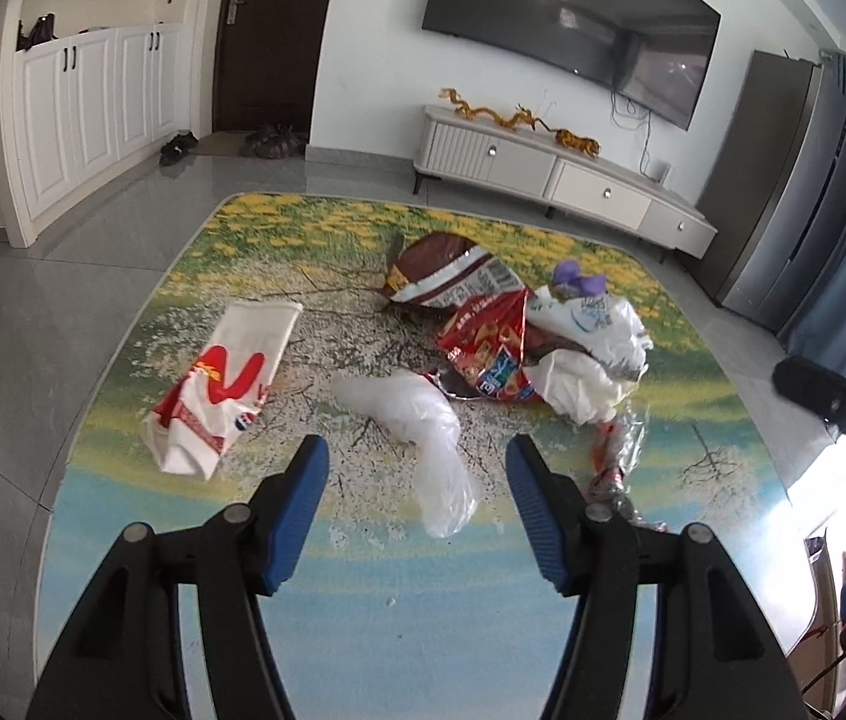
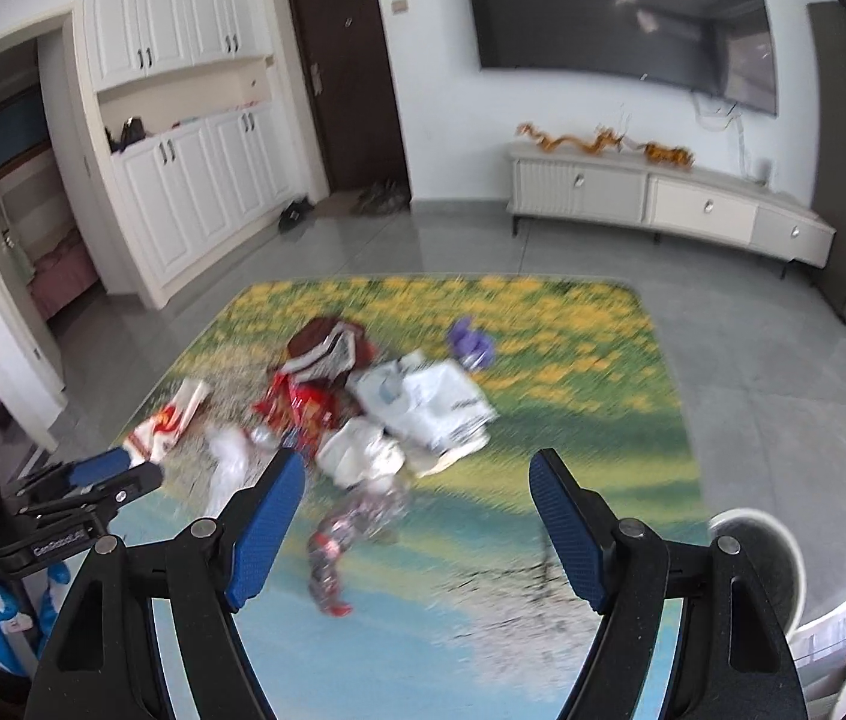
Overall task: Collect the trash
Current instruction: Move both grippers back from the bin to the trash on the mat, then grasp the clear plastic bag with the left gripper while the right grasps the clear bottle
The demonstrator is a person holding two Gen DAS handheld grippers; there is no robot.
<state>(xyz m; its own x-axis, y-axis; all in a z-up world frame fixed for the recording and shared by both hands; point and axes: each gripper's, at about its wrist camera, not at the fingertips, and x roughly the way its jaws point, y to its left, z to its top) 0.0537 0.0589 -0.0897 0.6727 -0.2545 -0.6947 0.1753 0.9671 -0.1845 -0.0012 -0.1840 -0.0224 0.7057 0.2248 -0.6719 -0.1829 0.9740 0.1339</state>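
Trash lies scattered on a printed rug (image 1: 363,588). A clear plastic bag (image 1: 423,432) lies just ahead of my open left gripper (image 1: 417,450), between the lines of its fingers. A white and red paper bag (image 1: 219,384) lies to the left. A red snack wrapper (image 1: 489,354), a brown bag (image 1: 435,270) and white plastic bags (image 1: 591,354) pile up beyond. My right gripper (image 2: 417,468) is open and empty above the rug, with a crumpled foil wrapper (image 2: 345,534) below it and the trash pile (image 2: 387,402) ahead. The right view is blurred.
A white TV cabinet (image 1: 561,174) stands against the far wall under a wall TV (image 1: 567,30). White cupboards (image 1: 81,108) and a dark door (image 1: 267,42) are at the left. A white round bin (image 2: 765,564) sits right of the rug. The left gripper (image 2: 99,480) shows at the left.
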